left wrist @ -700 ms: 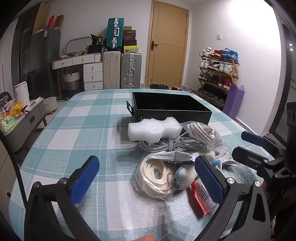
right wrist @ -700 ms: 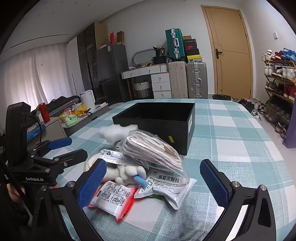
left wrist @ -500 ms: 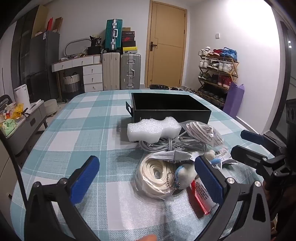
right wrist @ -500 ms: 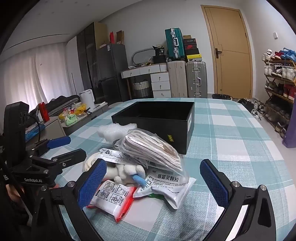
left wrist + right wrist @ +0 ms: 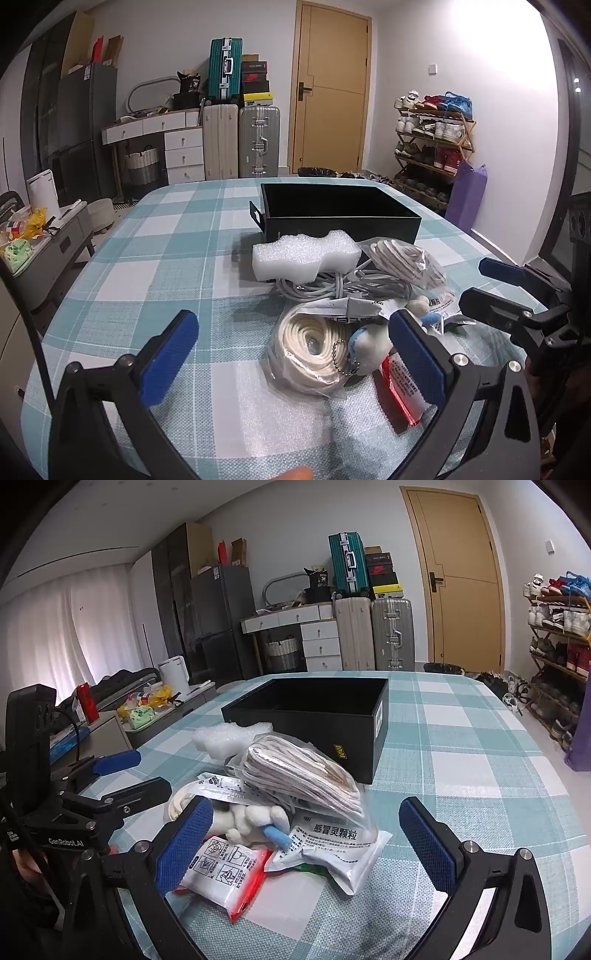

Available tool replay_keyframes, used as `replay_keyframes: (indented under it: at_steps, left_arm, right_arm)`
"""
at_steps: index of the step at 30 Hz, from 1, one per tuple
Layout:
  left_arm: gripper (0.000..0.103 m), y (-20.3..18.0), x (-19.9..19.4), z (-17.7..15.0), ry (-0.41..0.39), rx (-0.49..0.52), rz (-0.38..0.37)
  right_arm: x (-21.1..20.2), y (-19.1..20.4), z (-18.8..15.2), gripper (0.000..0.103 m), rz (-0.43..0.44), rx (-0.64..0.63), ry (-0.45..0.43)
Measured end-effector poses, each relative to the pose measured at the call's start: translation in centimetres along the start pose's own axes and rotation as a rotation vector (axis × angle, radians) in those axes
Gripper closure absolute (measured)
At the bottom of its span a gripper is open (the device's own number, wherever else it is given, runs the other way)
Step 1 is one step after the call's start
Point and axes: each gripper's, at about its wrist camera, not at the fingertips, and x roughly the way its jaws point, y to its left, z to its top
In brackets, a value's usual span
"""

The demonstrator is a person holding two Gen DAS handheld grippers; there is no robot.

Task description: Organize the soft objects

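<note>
Checked tablecloth (image 5: pixel 147 258), cluttered room behind. Soft pile near side of black box (image 5: pixel 340 218): foam block (image 5: pixel 306 254), bagged rope coil (image 5: pixel 314 350), plush keychain (image 5: pixel 255 818). Left gripper (image 5: pixel 293 354) and right gripper (image 5: pixel 306 840) both wide, empty. Risk: tangled cords drag neighbours off when one's lifted.

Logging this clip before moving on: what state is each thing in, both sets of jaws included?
Left gripper: jaws wide open, holding nothing.
Right gripper: jaws wide open, holding nothing.
Black box: open-topped, nothing visible inside.
Foam block: lying outside the box, on grey cables.
Bagged white rope: coiled, lying on the table.
Plush toy: lying in the pile.
Door: shut.
</note>
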Motion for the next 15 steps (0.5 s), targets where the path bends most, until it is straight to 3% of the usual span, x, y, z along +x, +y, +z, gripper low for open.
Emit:
replay_keyframes:
  at_steps: [15]
  left_arm:
    - [0.000, -0.15, 0.06, -0.12, 0.002, 0.003, 0.001]
  right_arm:
    - [0.06, 0.13, 0.03, 0.000, 0.006, 0.002, 0.011]
